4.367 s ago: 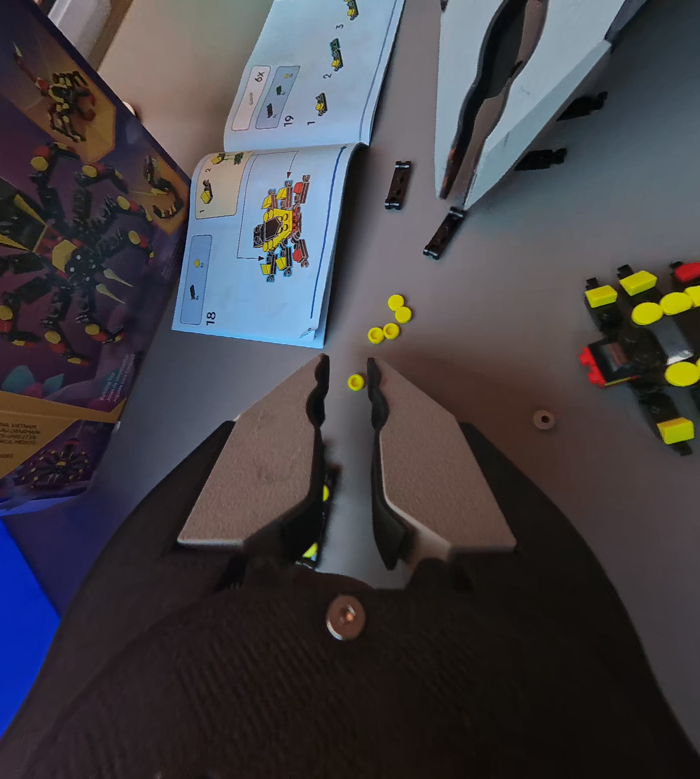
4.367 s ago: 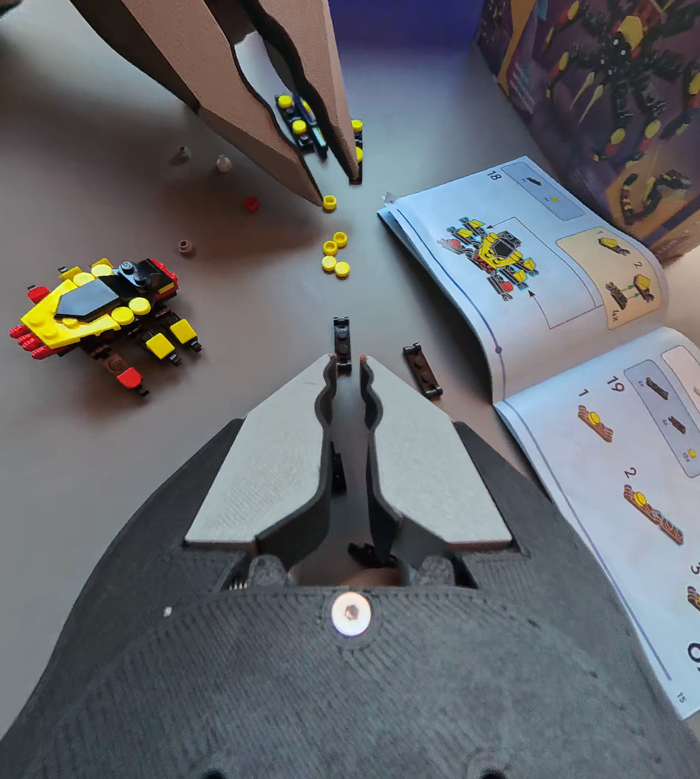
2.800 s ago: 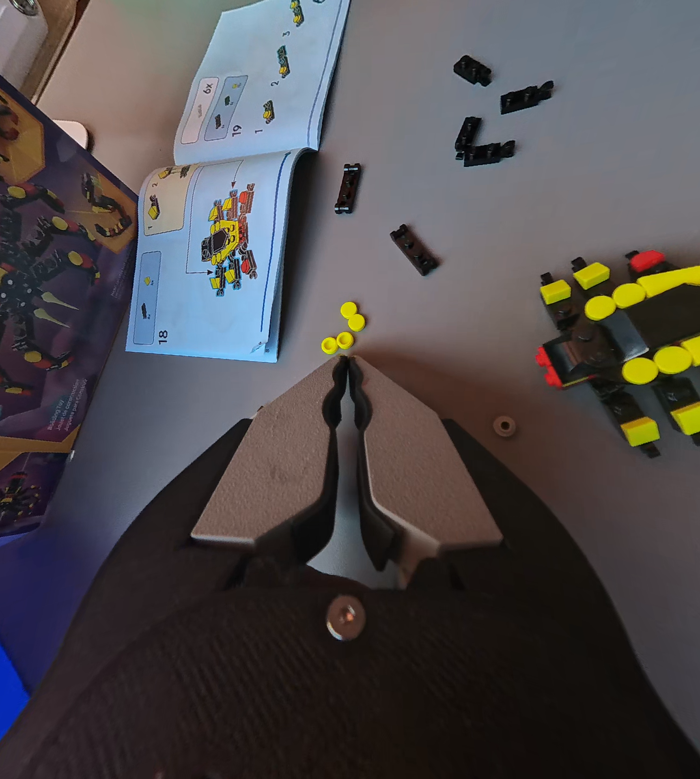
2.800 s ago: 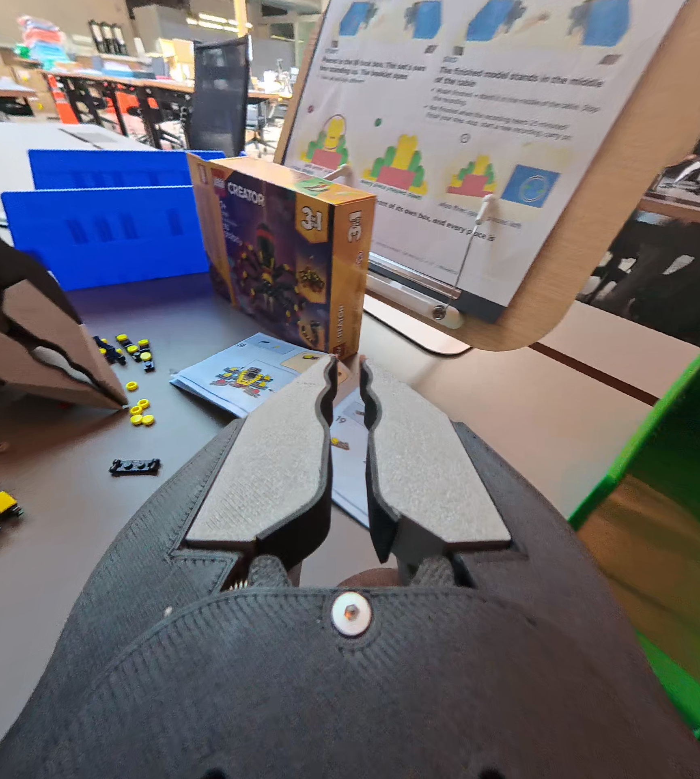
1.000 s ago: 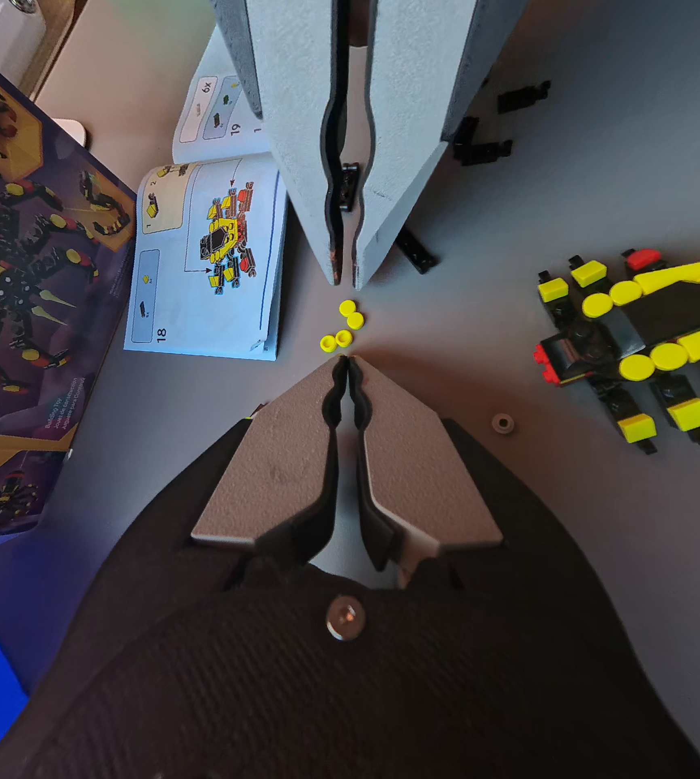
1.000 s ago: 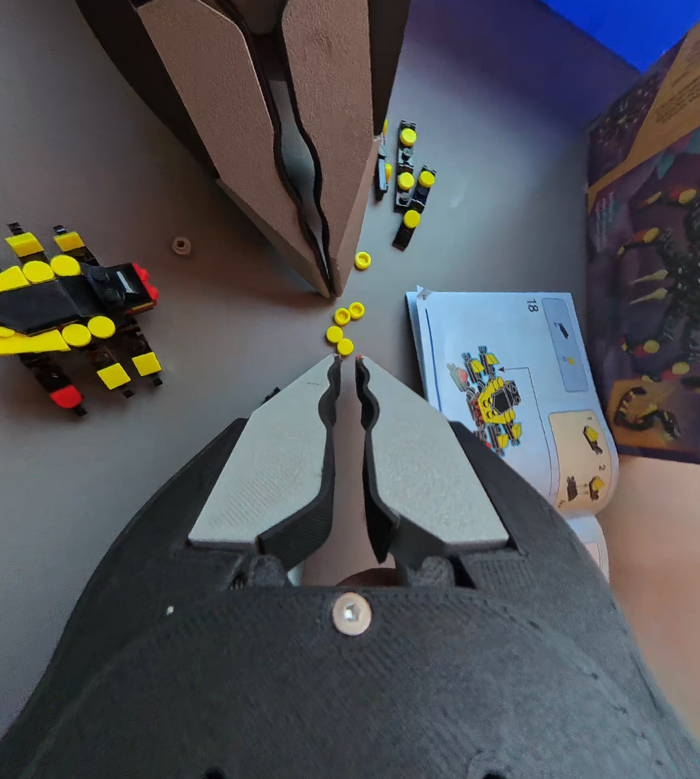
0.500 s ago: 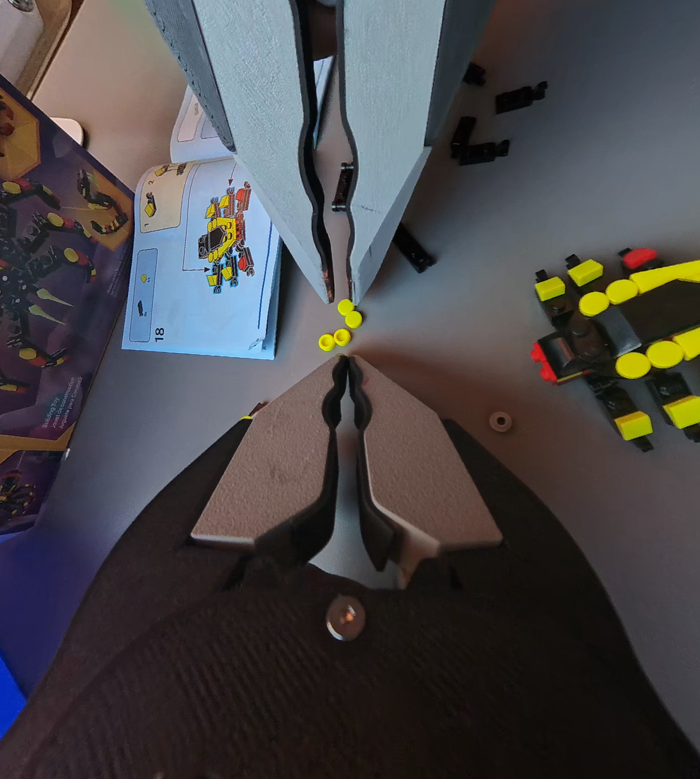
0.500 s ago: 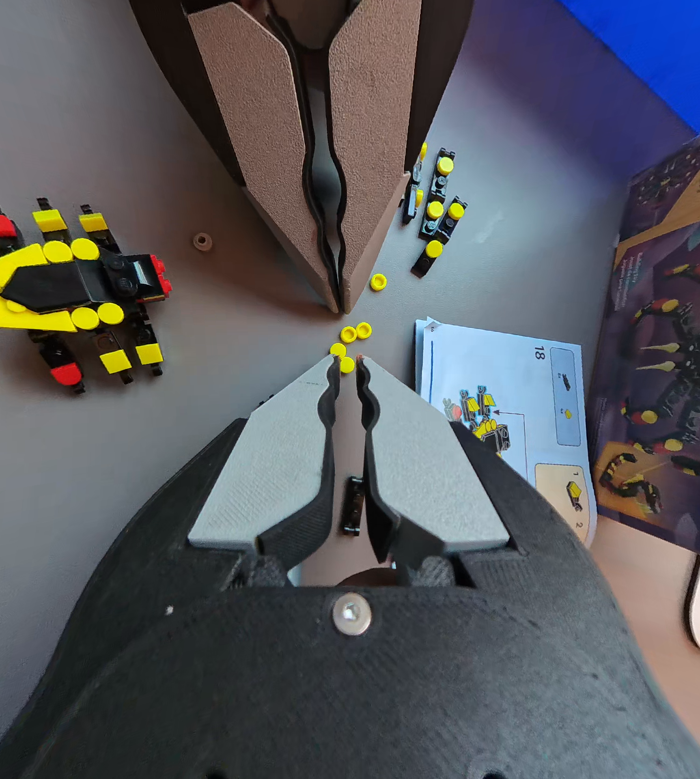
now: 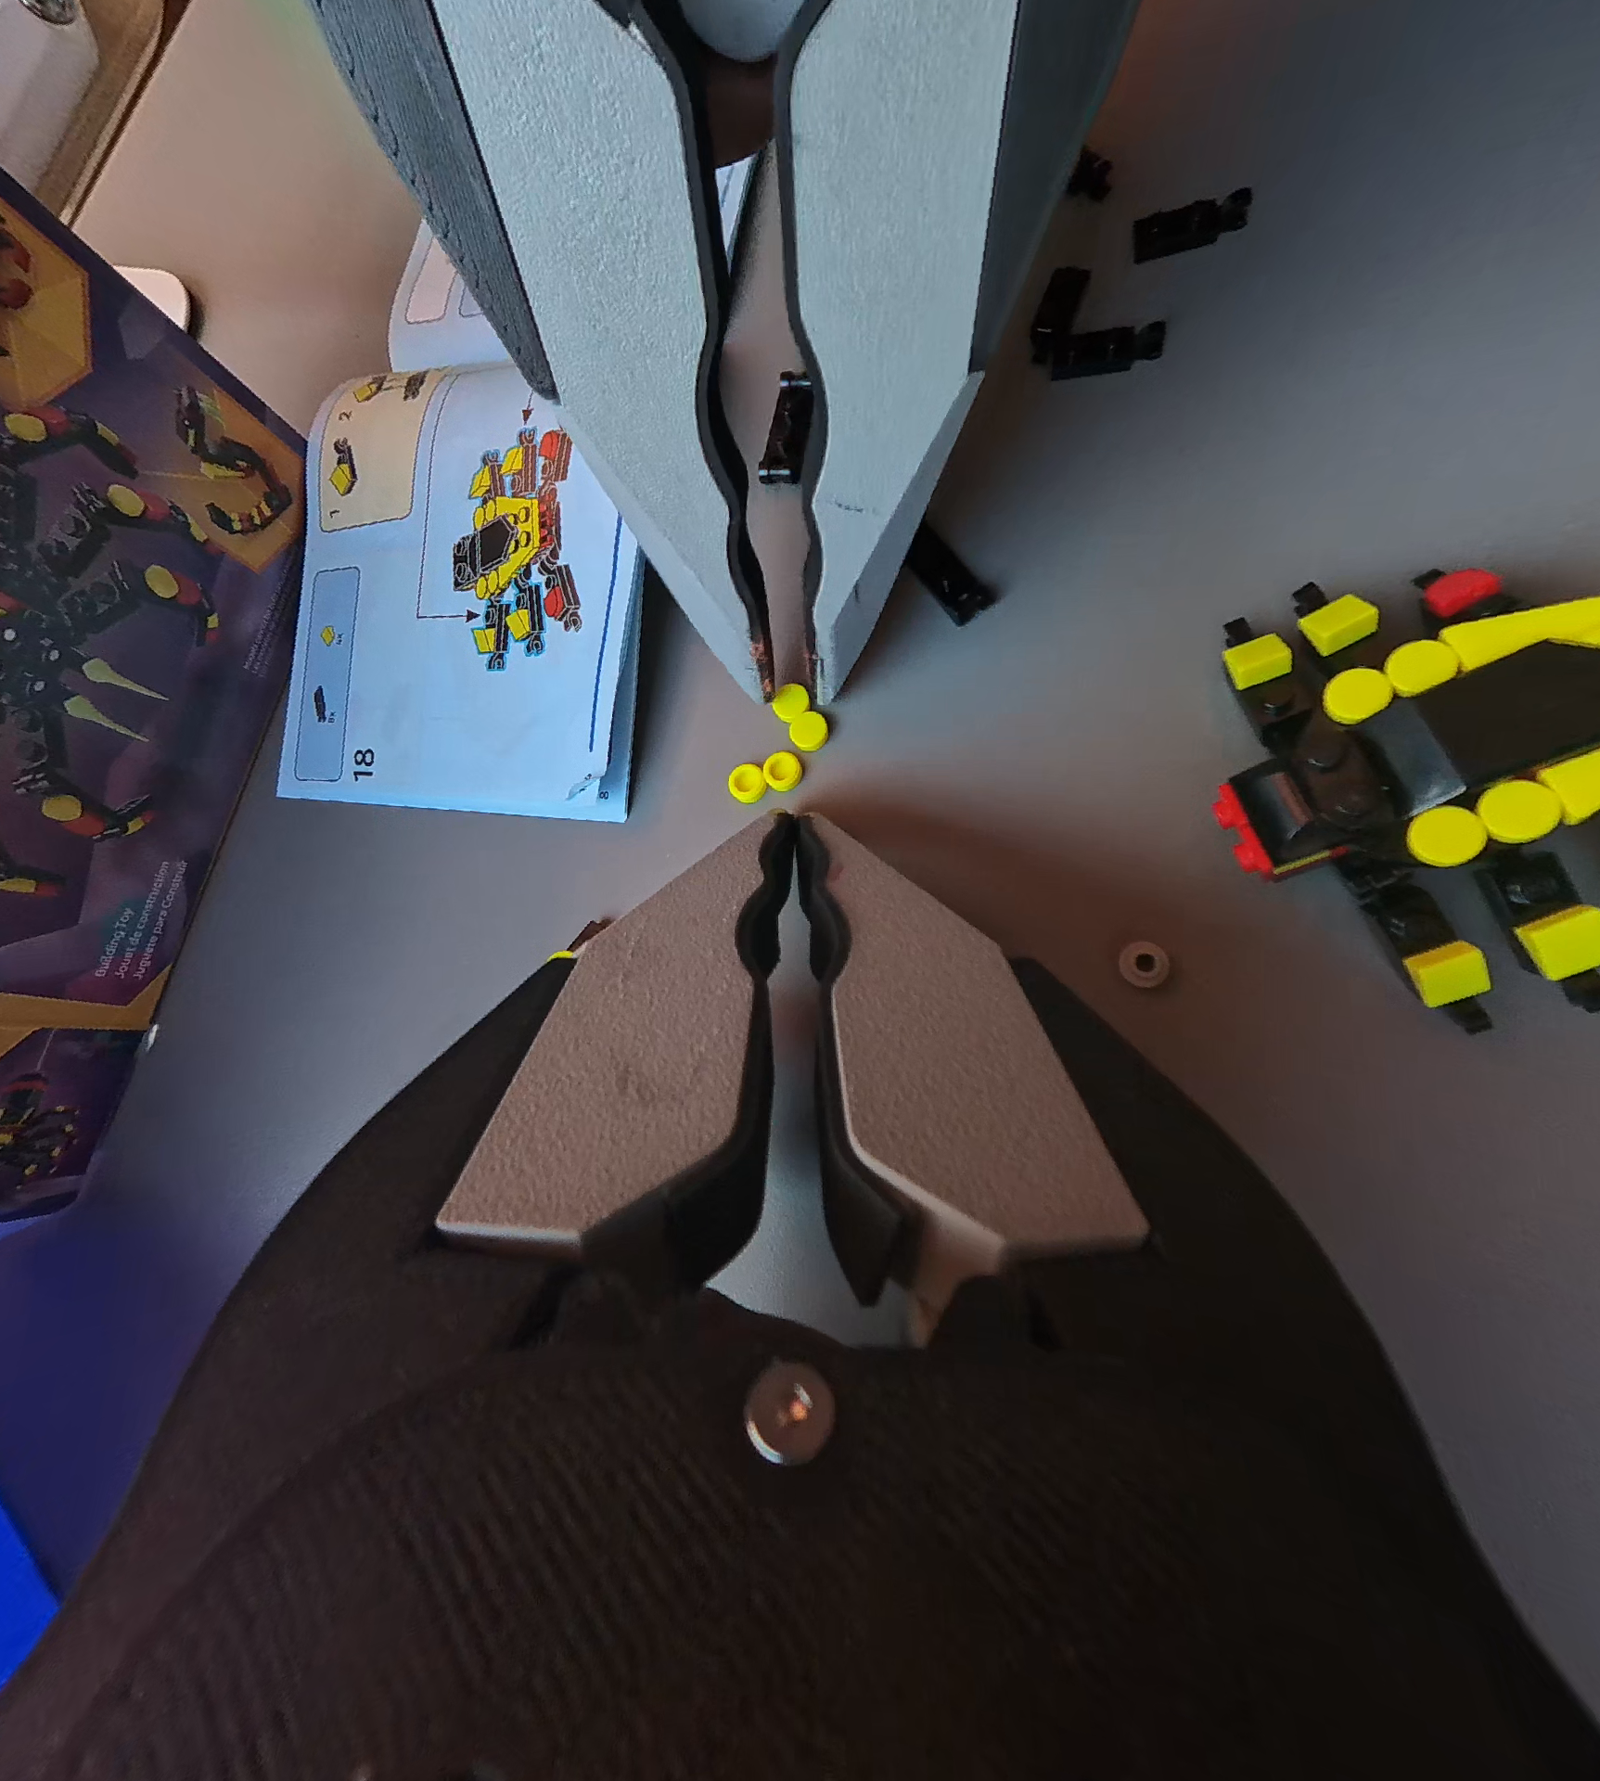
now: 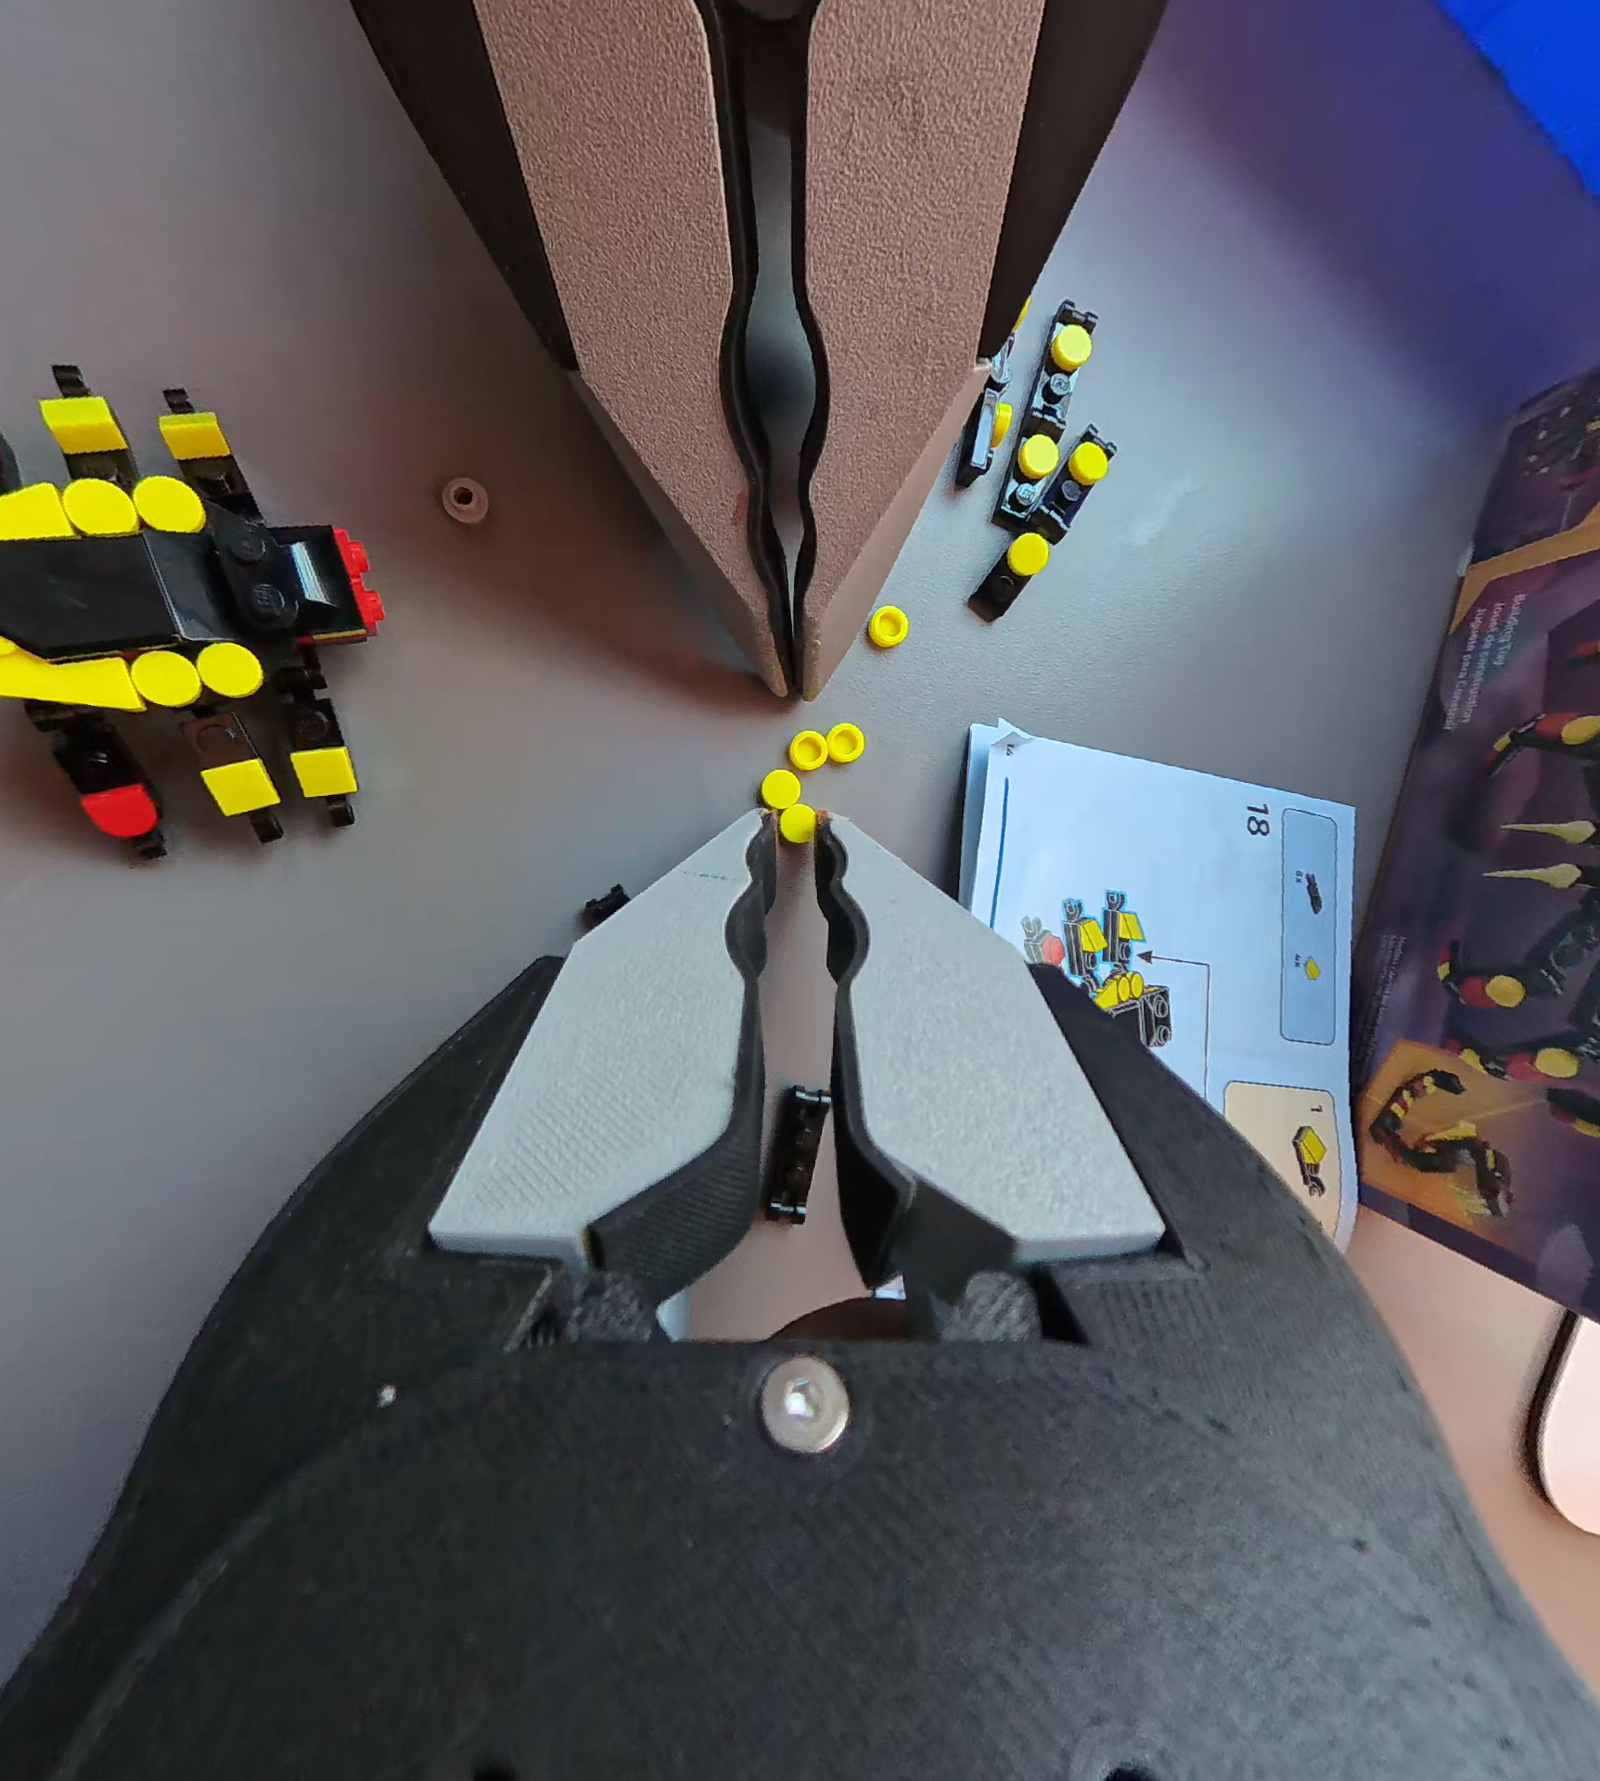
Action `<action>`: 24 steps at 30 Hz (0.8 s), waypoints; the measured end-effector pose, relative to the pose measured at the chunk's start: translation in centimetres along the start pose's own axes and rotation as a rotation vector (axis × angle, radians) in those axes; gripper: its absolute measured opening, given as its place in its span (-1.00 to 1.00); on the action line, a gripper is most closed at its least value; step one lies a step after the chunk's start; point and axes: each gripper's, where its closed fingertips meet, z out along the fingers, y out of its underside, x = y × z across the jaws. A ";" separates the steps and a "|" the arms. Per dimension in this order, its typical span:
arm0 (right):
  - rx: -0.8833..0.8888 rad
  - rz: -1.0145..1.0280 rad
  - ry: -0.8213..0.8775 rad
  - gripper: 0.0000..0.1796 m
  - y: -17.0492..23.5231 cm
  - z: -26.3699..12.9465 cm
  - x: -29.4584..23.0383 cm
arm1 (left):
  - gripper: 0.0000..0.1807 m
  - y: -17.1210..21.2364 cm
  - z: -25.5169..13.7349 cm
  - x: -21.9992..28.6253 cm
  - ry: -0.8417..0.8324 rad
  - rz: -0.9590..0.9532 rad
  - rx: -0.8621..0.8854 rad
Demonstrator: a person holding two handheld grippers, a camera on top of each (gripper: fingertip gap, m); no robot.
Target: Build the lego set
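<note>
Several small yellow round tiles (image 9: 781,769) lie on the grey table between the two grippers. My right gripper (image 10: 793,827) is narrowly open, with one yellow tile (image 10: 796,822) between its fingertips on the table. In the left wrist view it comes down from the top (image 9: 788,675). My left gripper (image 9: 788,819) is shut, tips just short of the tiles, with nothing seen between them. It faces the right one (image 10: 794,686). One more yellow tile (image 10: 887,624) lies beside its tip. The part-built yellow, black and red model (image 9: 1499,732) lies to the side (image 10: 102,598).
The open instruction booklet (image 9: 449,617) and the set's box (image 9: 54,626) lie on the other side. Black leg pieces with yellow studs (image 10: 1046,453) lie by the left gripper. Loose black plates (image 9: 1104,347) and a tan round stud (image 9: 1143,964) are on the table. A black plate (image 10: 798,1152) lies under my right gripper. The tips of both grippers are at nearly the same place. It is some 7 cm from my left tips to the tan round stud (image 9: 1143,964). It turns up in the right wrist view (image 10: 467,494) as well.
My right gripper has come back down from a raised position and moved up to the yellow tiles, opening slightly until its tips stand around one. My left gripper closed earlier and has stayed put.
</note>
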 end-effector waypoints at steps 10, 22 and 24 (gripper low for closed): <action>0.002 -0.004 -0.010 -0.94 -0.1 0.2 0.0 | -1.00 0.0 0.0 0.0 0.001 -0.002 0.000; 0.054 0.042 0.029 -0.95 0.2 -1.8 -0.5 | -1.00 -0.2 0.0 0.2 0.017 0.001 0.002; 0.088 0.066 0.056 -0.95 0.5 -2.8 -0.9 | -0.89 -0.8 0.0 1.0 0.067 -0.004 0.028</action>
